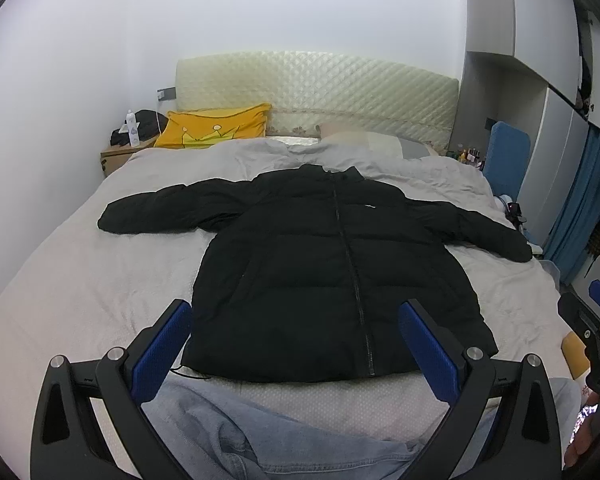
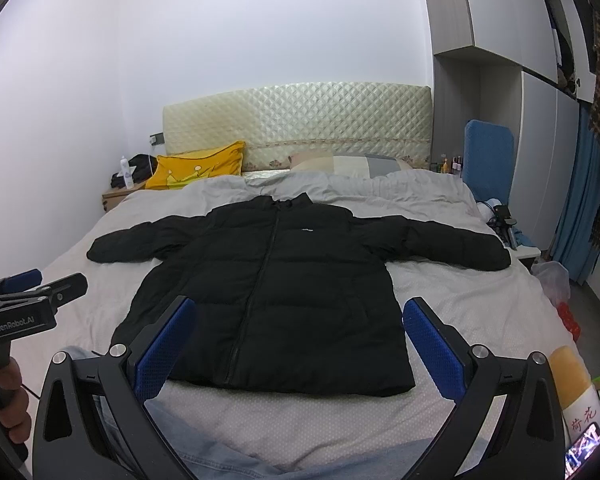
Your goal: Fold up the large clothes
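A black puffer jacket (image 1: 324,264) lies flat on the bed, front up and zipped, with both sleeves spread out to the sides; it also shows in the right wrist view (image 2: 284,280). My left gripper (image 1: 296,312) is open and empty, held above the jacket's hem near the foot of the bed. My right gripper (image 2: 300,312) is open and empty too, above the hem a little to the right. The left gripper shows at the left edge of the right wrist view (image 2: 32,292). Neither gripper touches the jacket.
The bed has a light grey cover (image 1: 100,272) and a quilted headboard (image 1: 320,92). A yellow pillow (image 1: 216,126) and a patchwork pillow (image 2: 352,164) lie at the head. A nightstand (image 1: 120,152) stands at the left, a blue chair (image 2: 488,160) and wardrobes at the right. Blue denim (image 1: 228,432) lies close below me.
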Motion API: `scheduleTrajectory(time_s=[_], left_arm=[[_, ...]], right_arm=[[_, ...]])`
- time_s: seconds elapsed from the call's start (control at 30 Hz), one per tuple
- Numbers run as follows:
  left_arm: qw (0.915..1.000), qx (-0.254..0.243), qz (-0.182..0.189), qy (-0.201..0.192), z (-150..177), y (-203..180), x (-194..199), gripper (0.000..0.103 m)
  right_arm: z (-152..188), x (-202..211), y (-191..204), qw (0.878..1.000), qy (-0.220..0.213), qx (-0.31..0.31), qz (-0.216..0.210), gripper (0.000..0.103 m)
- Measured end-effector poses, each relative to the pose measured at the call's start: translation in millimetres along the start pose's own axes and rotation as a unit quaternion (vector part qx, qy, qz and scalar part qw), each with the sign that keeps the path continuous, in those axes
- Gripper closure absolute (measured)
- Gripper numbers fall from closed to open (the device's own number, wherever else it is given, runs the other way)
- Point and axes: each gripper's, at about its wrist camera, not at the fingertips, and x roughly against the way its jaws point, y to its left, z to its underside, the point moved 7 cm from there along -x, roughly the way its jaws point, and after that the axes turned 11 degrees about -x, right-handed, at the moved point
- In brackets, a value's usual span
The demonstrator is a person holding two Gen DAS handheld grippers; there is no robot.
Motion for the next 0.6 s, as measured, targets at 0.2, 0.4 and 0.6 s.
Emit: scheduleTrajectory(time_s=[0.2, 0.4, 0.6], left_arm=[[1.0000, 0.000, 0.001, 0.000, -0.1, -0.9, 1.1, 0.000], [1.0000, 0.001, 0.002, 0.003, 1.7, -2.1, -1.7, 0.000], [1.0000, 0.003, 0.001, 0.008, 4.5, -2.0, -3.2, 0.000]], right_arm=[[-0.2, -0.9, -2.3, 1.000, 0.001, 0.001, 0.001, 0.000], [-1.2, -2.1, 0.1, 1.000, 0.002, 0.000, 0.006, 0.000], [1.7, -0.7, 2.2, 1.000, 0.001, -0.002, 0.006, 0.000]])
